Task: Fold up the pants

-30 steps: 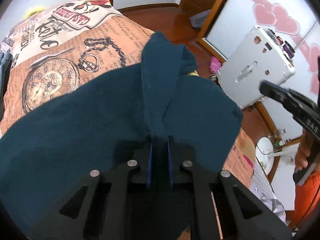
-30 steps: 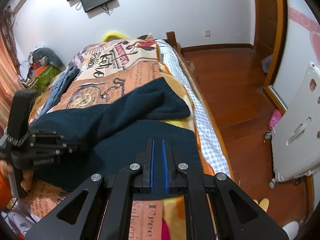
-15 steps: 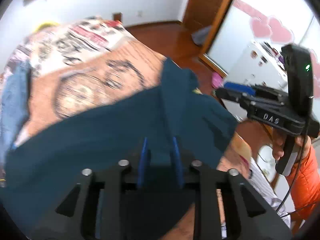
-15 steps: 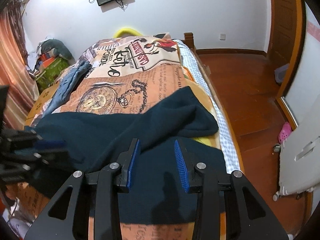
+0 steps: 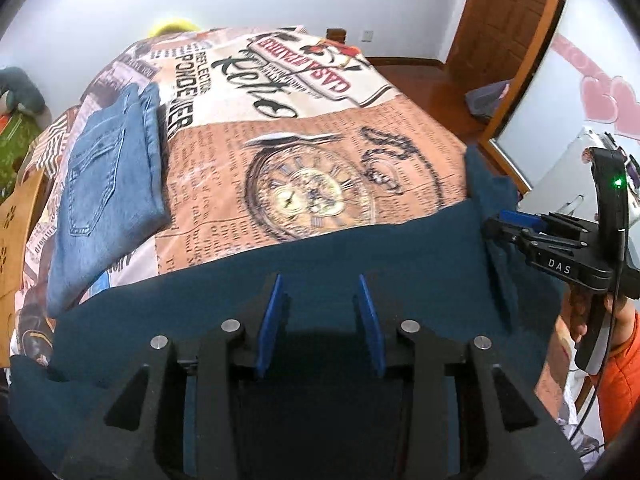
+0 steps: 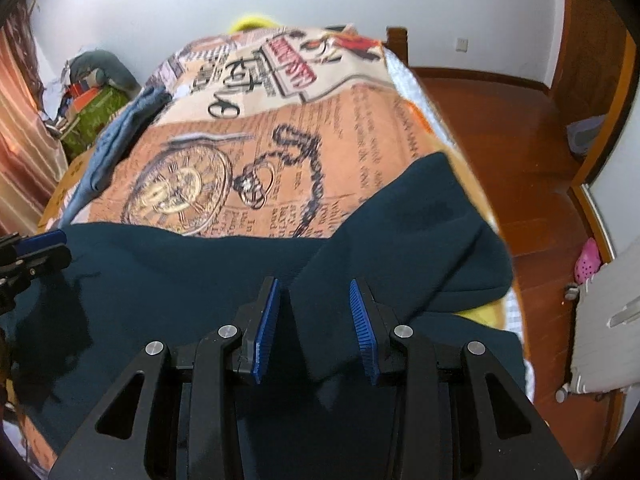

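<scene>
Dark teal pants [image 5: 360, 256] lay spread across the lower half of the left wrist frame, over the near part of a bed covered with a newspaper-and-pocket-watch print bedspread [image 5: 312, 160]. Left gripper [image 5: 320, 320] at lower centre, blue pads apart, jaws just been opening, only flat fabric beneath and nothing pinched between them. Folded blue jeans [image 5: 108, 184] at the left of that frame, resting on the bedspread, well apart from the pants. Right gripper [image 5: 516, 226] seen at the right edge of the left wrist frame, held by a hand [image 5: 592, 320] above an orange sleeve [image 5: 620, 364], its tip at the right end of the pants. In the right wrist frame, right gripper [image 6: 316, 328] at lower centre, pads parted, jaws just been opening, a fold of one pant leg lying between the pads but not clamped. One leg stretched toward the right of that frame, ending near the bed's edge beside the wooden floor [image 6: 520, 128]. Left gripper's tip [image 6: 40, 248] visible at the left edge, over the far end of the pants.
</scene>
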{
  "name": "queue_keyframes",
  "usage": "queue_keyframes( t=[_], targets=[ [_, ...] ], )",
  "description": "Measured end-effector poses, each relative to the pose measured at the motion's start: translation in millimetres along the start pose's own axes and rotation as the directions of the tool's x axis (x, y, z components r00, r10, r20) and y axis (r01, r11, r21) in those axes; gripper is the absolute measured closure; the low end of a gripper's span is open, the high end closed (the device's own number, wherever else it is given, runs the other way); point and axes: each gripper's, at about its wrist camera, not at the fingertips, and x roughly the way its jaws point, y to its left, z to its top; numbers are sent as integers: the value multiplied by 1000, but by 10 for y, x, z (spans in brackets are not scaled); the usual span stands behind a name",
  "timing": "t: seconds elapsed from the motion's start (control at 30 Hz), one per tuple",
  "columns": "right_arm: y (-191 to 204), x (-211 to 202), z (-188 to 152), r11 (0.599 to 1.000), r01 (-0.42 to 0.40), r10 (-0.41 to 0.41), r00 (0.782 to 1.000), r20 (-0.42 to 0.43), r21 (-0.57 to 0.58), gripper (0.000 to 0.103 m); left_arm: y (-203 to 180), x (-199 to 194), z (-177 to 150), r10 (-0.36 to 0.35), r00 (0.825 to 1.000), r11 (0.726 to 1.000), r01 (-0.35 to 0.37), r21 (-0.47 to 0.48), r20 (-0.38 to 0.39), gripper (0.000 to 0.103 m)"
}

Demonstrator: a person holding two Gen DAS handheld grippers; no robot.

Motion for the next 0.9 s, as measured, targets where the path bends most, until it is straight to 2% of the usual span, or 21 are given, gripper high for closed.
queue_keyframes(
  t=[0.03,0.1,0.23,0.27,0.47,0.73,0.9],
  targets=[
    [14,34,-10,1000,1,-1,1000,2,3,66,13,22,-13,3,1000,1000,-3,-1,-2,65],
    [38,64,-22,1000,-8,8,1000,8,6,55,36,78,-38,3,1000,1000,-3,-2,-7,65],
    [109,152,-2,999,39,-39,999,3,-35,55,58,185,-60,-14,1000,1000,14,-12,-26,65],
    [115,174,-8,998,44,-44,999,1,-40,56,65,196,-62,-18,1000,1000,17,-15,-26,65],
    [-40,151,-29,999,43,-43,999,18,2,92,83,169,-61,-28,999,999,28,-33,-19,65],
    [-232,-239,-200,998,38,-43,996,78,55,94,-7,-15,-100,-24,1000,1000,24,2,-2,65],
    [-416,-413,-522,994,8,-14,998,53,112,95,-60,-166,-191,-4,1000,1000,4,20,12,60]
  ],
)
